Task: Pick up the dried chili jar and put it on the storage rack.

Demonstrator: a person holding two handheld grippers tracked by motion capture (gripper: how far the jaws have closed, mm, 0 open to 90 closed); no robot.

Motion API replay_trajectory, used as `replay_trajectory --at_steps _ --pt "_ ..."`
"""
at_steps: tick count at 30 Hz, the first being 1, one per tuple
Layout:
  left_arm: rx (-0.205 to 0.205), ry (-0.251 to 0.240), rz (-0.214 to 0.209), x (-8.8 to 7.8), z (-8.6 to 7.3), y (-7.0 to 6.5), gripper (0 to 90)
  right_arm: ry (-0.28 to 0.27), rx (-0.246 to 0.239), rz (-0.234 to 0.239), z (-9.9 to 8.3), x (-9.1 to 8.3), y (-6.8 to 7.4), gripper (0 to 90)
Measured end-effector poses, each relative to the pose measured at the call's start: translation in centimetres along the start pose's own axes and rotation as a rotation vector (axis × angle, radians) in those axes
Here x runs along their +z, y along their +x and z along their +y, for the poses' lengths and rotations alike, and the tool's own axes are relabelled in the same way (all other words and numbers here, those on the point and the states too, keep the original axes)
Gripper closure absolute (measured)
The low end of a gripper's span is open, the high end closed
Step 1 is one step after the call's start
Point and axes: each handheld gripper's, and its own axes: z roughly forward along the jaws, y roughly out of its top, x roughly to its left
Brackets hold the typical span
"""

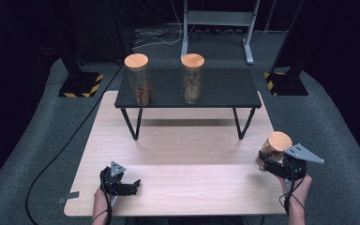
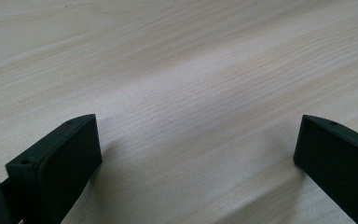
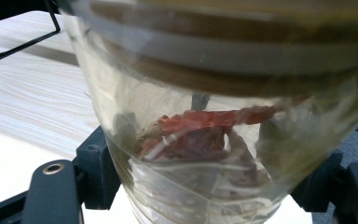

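My right gripper is shut on a glass jar with a wooden lid, held at the right edge of the light wooden table. In the right gripper view the jar stands close between the two black jaws, with reddish-brown pieces inside it. My left gripper rests low over the table's front left, open, and in the left gripper view its two jaws stand wide apart over bare wood. Two more lidded jars stand on the black shelf: the left jar and the right jar.
The black shelf stands on thin metal legs at the table's far side. A black cable trails off the table's left. Stands with yellow-black striped bases sit on the grey floor behind.
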Motion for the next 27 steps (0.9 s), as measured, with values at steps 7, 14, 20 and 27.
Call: replay_trajectory --at_steps 7,14,20,27 --pt "0.0 0.0 0.0 0.0 0.0 0.0 0.0 -0.007 0.001 0.007 0.7 0.0 -0.1 24.6" --pt "0.0 -0.001 0.001 0.0 0.0 0.0 0.0 -0.005 0.002 0.011 1.3 0.0 -0.2 24.6" --pt "0.0 -0.001 0.001 0.0 0.0 0.0 0.0 -0.009 0.001 0.014 1.9 0.0 -0.3 24.7" --pt "0.0 -0.001 0.001 0.0 0.0 0.0 0.0 -0.003 -0.003 0.019 2.6 0.2 -0.2 24.6"
